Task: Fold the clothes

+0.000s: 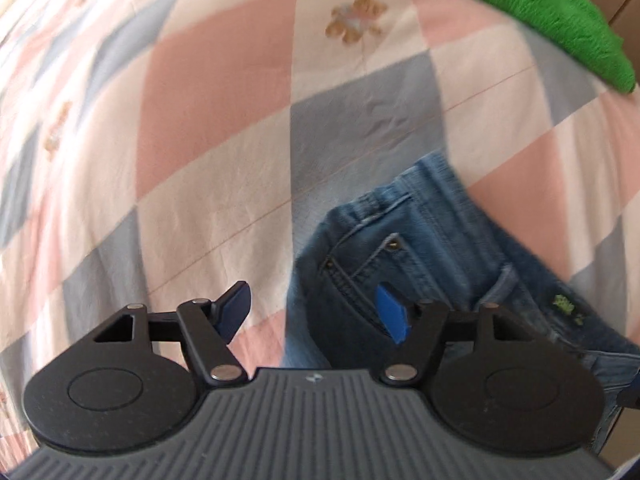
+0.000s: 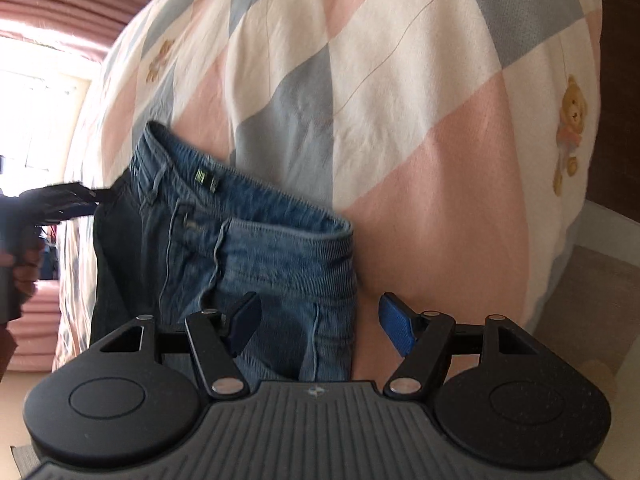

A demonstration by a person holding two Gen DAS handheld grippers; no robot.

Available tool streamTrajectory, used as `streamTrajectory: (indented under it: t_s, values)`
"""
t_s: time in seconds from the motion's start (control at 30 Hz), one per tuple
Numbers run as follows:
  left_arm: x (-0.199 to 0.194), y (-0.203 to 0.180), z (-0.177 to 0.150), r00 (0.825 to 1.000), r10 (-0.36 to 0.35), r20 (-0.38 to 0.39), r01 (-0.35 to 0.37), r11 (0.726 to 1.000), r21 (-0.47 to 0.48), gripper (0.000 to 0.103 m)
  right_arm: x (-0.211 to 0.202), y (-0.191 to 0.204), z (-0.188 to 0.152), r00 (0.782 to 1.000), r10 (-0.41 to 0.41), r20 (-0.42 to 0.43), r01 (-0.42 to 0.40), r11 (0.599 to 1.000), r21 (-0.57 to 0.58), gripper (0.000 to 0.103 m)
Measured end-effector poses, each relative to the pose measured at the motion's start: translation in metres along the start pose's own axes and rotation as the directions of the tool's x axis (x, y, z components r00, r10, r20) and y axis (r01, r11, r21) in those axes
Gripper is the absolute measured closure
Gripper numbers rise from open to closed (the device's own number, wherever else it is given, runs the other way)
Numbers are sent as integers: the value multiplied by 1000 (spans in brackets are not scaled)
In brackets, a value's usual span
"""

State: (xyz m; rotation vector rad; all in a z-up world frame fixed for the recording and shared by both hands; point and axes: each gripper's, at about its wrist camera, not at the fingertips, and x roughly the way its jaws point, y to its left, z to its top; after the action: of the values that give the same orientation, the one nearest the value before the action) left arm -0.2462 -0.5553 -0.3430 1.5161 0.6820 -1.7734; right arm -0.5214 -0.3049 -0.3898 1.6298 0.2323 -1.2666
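Left gripper (image 1: 316,312), fingers spread and holding nothing: the jeans (image 1: 404,264) lie on the checked bedsheet (image 1: 208,128), their pocketed edge running between the two pads, the right fingertip (image 1: 390,314) over denim and the left over bare sheet. Beyond and right of the fingers, a green cloth (image 1: 548,16) rests far up the bed.

Right gripper (image 2: 318,322), fingers likewise spread and empty: the jeans (image 2: 240,248) fill the space ahead of the left pad, waistband just past the fingertips; the right pad stands over pink sheet (image 2: 420,128).

Progress, as judged: early to middle. The waist appears doubled lengthwise, though blur and the close view leave this uncertain. The legs are out of view. Remaining: grasp the denim, complete the crosswise folds, and set it aside.
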Motion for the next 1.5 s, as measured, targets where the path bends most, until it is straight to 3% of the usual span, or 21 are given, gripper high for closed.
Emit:
streamTrajectory:
  t_s: [0.1,0.17,0.23,0.33,0.37,0.4,0.57,0.7,0.8,0.87,0.9,0.97,1.0,1.07,1.1,1.17,1.27,1.33,1.43,1.5]
  values:
    - [17,4,0,996,-88,-29,88,996,5,73,5,-5,-3,999,19,32,-20,999,28,33]
    - [21,0,-3,996,-87,-16,88,995,36,87,7,-5,-7,998,37,55,-39,999,34,34]
    - [22,-2,-6,998,-68,3,67,996,64,98,9,-3,-10,996,50,76,-52,998,27,47]
    - [16,9,-8,995,-96,29,95,995,33,99,13,2,-10,997,9,81,-11,1000,25,64]
    - [12,14,-8,994,-105,41,104,994,20,99,10,2,-8,996,2,84,-4,1000,23,81]
    - [7,17,-8,992,-117,56,117,993,11,99,7,2,-6,996,0,90,-2,1000,20,88]
    - [-31,23,10,970,-169,175,170,985,10,99,-30,26,8,979,83,187,-74,996,-57,91]
    - [-63,25,48,929,-191,318,200,980,5,99,-62,44,39,940,124,318,-98,990,-97,92]
    - [-61,24,88,914,-188,358,207,978,-13,99,-78,47,71,920,109,378,-68,990,-121,92]
    - [-42,23,108,921,-193,337,214,976,-26,95,-73,35,93,918,84,387,-48,994,-101,92]
    - [-28,19,117,934,-177,311,195,981,-25,92,-69,28,105,918,70,390,-40,996,-86,92]
    - [2,9,130,967,-107,230,116,993,-25,85,-46,18,125,941,23,337,-2,998,-62,91]
    - [8,7,129,977,-59,207,69,997,-39,86,-32,12,132,954,-14,299,29,999,-46,90]
    - [9,5,123,978,11,208,5,997,-80,83,-13,1,136,967,-77,243,76,997,10,82]
    - [0,9,116,974,5,225,20,994,-106,80,-8,-3,135,969,-102,225,96,995,36,72]
    - [-26,21,97,963,7,270,38,986,-160,79,-12,-3,131,958,-174,229,163,984,66,63]
    - [-76,46,51,951,85,296,-4,964,-264,73,-28,0,118,937,-225,266,214,974,71,56]
    - [-110,64,1,944,146,295,-35,935,-353,73,-38,4,116,948,-199,247,192,980,53,55]
    - [-154,91,-95,939,229,257,-69,857,-511,72,-45,26,109,974,-141,177,152,987,-52,55]
    - [-176,107,-171,937,283,205,-95,771,-630,68,-40,50,95,988,-106,108,123,980,-158,55]
